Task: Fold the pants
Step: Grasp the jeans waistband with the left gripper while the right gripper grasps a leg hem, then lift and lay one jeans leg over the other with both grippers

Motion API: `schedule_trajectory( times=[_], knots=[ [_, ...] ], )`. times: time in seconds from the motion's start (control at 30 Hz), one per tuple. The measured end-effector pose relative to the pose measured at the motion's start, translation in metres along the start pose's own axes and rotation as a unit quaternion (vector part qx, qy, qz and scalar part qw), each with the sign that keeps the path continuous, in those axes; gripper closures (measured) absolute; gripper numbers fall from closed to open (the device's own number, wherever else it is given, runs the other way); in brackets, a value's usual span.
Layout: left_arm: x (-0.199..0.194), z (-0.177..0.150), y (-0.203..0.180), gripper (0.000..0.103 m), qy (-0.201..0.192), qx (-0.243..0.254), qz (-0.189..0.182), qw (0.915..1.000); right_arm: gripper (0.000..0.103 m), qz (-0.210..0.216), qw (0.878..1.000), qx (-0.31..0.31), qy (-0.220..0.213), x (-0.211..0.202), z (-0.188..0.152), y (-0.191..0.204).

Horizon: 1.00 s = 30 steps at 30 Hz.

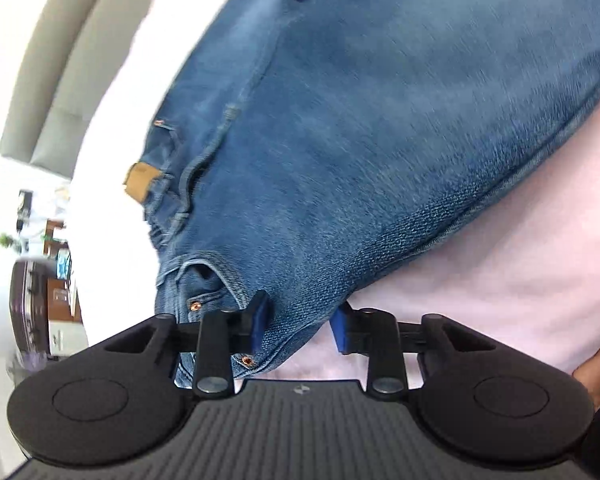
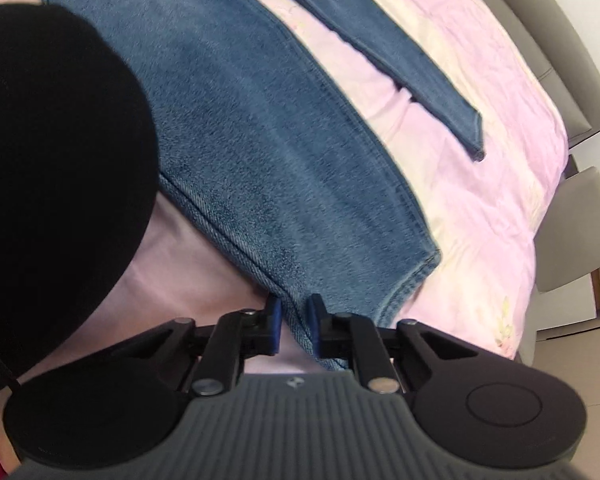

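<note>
Between both grippers' (image 1: 300, 322) (image 2: 294, 326) pads, jeans (image 1: 380, 140)

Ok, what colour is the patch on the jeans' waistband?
Tan, like leather. The patch on the jeans shows best in the left wrist view.

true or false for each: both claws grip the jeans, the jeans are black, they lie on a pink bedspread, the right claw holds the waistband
1. Both the left claw and right claw grip the jeans. True.
2. The jeans are black. False: blue denim.
3. They lie on a pink bedspread. True.
4. The right claw holds the waistband. False: it pinches a leg hem; the left claw is at the waist end, by a copper rivet.
</note>
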<state>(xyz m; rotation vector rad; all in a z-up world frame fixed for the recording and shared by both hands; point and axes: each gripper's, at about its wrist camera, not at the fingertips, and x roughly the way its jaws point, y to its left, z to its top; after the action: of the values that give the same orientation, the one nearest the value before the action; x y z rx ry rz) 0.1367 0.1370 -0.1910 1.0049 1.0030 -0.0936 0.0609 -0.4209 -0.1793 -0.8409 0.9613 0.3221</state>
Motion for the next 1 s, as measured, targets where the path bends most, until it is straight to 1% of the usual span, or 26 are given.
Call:
schedule_trajectory(
  times=[0.13, 0.23, 0.5, 0.67, 0.83, 0.93, 1.0],
  knots=[
    [-0.017, 0.011, 0.03, 0.071, -0.006, -0.063, -0.012, 0.9979, 0.102, -0.021, 1.0, 0.005, -0.019, -0.016, 0.01, -0.019],
    [-0.031, 0.021, 0.053, 0.072, -0.019, -0.104, -0.009, 0.9944, 0.103, -0.043, 0.999, 0.008, -0.028, -0.026, 0.022, -0.034],
    [-0.051, 0.046, 0.107, 0.073, -0.046, -0.169, -0.004, 0.9846, 0.103, -0.085, 0.995, 0.033, -0.043, -0.04, 0.06, -0.081],
    [-0.046, 0.069, 0.145, 0.073, -0.047, -0.213, -0.01, 0.9759, 0.103, -0.1, 0.993, 0.035, -0.044, -0.036, 0.096, -0.12],
    [-0.029, 0.105, 0.177, 0.073, -0.028, -0.228, -0.005, 0.9732, 0.103, -0.11, 0.992, 0.045, -0.038, -0.013, 0.146, -0.168],
    [-0.008, 0.132, 0.188, 0.073, -0.01, -0.23, 0.005, 0.973, 0.103, -0.111, 0.993, 0.042, -0.027, 0.016, 0.178, -0.191],
    [0.011, 0.149, 0.198, 0.073, 0.003, -0.239, 0.007, 0.971, 0.103, -0.108, 0.993, 0.043, -0.019, 0.041, 0.199, -0.205]
  ],
)
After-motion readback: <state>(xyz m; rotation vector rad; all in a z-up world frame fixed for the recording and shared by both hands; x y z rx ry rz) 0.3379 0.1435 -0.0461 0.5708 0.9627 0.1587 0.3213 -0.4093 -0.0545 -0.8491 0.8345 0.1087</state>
